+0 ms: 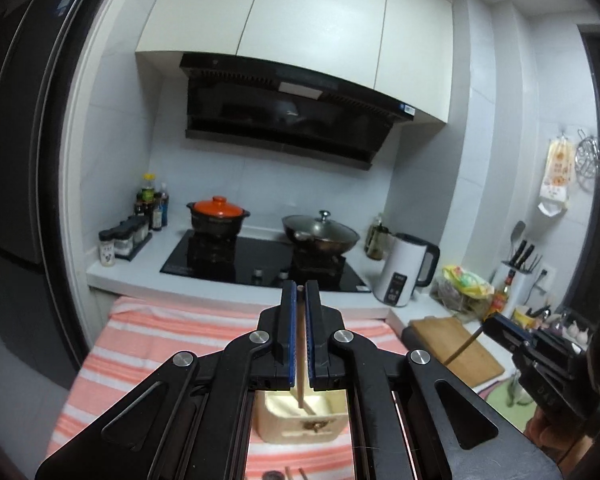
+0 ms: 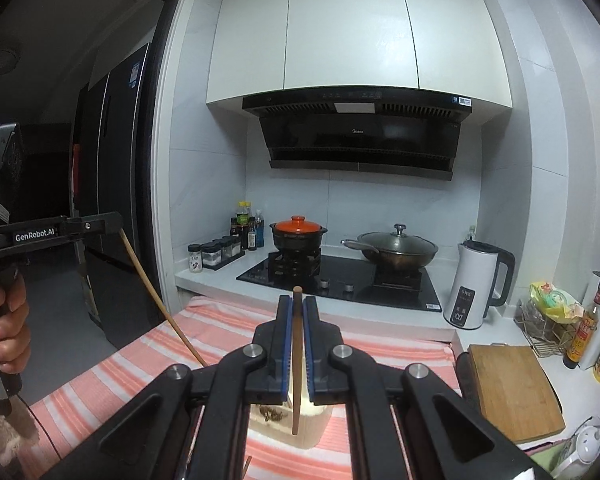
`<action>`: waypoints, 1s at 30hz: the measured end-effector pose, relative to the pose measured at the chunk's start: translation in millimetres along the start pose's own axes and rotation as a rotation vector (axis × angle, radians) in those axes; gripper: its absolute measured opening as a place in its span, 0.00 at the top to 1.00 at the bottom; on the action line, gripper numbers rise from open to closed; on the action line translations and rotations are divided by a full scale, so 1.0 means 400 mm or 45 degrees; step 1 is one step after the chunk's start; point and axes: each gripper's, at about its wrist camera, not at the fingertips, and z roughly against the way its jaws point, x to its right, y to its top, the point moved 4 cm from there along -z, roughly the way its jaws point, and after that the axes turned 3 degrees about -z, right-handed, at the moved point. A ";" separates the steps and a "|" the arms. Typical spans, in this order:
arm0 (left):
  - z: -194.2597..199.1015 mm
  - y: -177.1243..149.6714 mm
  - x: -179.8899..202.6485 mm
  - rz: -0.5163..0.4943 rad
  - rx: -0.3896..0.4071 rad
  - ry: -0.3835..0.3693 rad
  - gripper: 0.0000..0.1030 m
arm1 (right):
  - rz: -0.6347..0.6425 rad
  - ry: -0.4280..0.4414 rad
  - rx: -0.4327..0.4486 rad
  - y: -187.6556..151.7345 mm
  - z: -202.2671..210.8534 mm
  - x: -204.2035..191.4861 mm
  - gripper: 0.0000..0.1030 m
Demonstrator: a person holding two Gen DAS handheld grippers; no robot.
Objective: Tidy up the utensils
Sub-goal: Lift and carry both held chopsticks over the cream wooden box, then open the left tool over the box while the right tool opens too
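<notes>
Striped cloth point(image 1: 172, 344) nearest, black hob point(image 1: 236, 256), white cabinets point(image 1: 300, 20)

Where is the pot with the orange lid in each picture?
Left wrist view: the pot with the orange lid sits on the stove's left burner, left of centre, above the left gripper.
Right wrist view: the same pot is near the centre, also on the left burner.
Shared landmark: the lidded wok stands just to its right.
</notes>
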 end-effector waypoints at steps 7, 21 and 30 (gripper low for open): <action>-0.191 -0.063 -0.031 0.065 -0.097 0.051 0.99 | -0.008 -0.028 -0.007 -0.020 -0.180 0.010 0.95; -0.421 -0.301 -0.045 0.081 -0.443 0.048 0.98 | -0.259 0.017 -0.387 -0.231 -0.392 0.091 0.95; -0.328 -0.286 -0.047 0.082 -0.458 0.000 0.28 | -0.289 0.043 -0.376 -0.236 -0.366 0.093 0.44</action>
